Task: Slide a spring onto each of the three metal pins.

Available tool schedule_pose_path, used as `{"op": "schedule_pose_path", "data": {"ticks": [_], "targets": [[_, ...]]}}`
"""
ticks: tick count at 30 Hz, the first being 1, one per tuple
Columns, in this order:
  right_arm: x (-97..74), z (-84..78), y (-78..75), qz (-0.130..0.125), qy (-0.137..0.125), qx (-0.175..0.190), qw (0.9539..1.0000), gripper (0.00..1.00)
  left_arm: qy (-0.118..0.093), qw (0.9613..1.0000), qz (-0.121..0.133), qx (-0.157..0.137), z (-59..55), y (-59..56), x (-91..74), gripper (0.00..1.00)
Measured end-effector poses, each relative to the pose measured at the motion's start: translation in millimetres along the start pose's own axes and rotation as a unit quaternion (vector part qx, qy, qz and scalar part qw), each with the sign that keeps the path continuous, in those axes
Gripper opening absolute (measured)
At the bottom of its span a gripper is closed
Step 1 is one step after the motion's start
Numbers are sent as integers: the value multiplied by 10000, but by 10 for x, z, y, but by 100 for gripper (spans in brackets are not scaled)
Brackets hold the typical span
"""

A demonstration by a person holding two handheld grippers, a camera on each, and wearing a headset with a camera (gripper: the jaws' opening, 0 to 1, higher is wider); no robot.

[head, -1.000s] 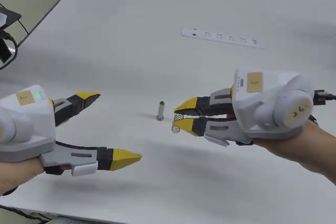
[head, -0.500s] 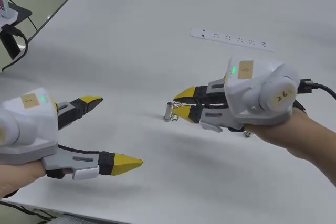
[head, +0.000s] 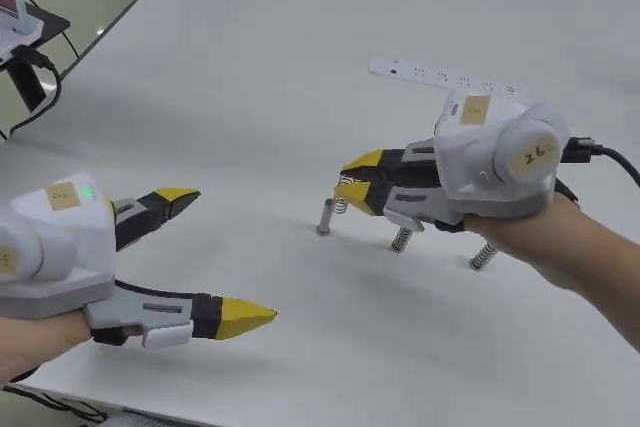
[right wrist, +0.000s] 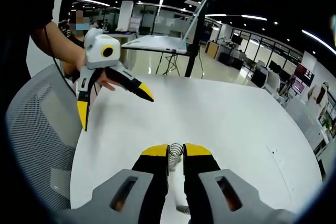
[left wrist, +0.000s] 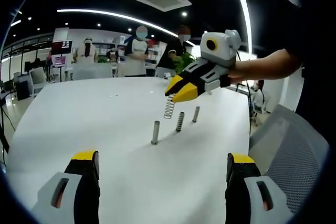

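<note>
Right gripper lifted, pinching spring near bare pin, left gripper spread wide

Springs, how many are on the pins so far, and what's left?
Done: two pins carry springs, the middle pin and the right pin. In hand: the right gripper is shut on the third spring, close to the bare pin. Left: sliding that spring onto it.

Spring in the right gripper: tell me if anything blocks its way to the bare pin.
Nothing visible does. The spring, held by the right gripper, hangs close by the bare pin, only air between them.
</note>
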State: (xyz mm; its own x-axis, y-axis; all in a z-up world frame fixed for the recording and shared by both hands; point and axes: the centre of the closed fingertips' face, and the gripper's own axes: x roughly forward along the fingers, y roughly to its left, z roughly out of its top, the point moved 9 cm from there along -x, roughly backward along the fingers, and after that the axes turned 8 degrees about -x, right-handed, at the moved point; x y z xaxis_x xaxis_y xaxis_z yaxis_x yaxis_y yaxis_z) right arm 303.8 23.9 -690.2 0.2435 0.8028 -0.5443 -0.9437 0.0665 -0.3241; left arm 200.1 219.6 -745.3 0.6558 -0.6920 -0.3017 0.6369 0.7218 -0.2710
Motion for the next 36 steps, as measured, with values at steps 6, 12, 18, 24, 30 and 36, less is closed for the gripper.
{"op": "schedule_pose_path", "data": {"ticks": [6, 12, 18, 24, 30, 36], "targets": [[57, 15, -89, -63, -42, 132, 9999, 7, 29, 10000, -8, 5, -8, -4, 16, 99], [116, 12, -115, -46, 15, 128, 9999, 7, 37, 10000, 3, -4, -10, -1, 16, 99], [177, -18, -117, -21, 57, 210, 9998, 7, 83, 10000, 20, 42, -9, 7, 21, 99], [210, -48, -97, 4, 118, 229, 9997, 7, 69, 10000, 18, 37, -2, 8, 29, 99], [199, -80, -98, -15, 125, 310, 9994, 7, 151, 9999, 31, 52, -23, 17, 15, 99], [219, -123, -88, 1, 152, 346, 9993, 7, 142, 9999, 47, 33, -30, 12, 8, 99]]}}
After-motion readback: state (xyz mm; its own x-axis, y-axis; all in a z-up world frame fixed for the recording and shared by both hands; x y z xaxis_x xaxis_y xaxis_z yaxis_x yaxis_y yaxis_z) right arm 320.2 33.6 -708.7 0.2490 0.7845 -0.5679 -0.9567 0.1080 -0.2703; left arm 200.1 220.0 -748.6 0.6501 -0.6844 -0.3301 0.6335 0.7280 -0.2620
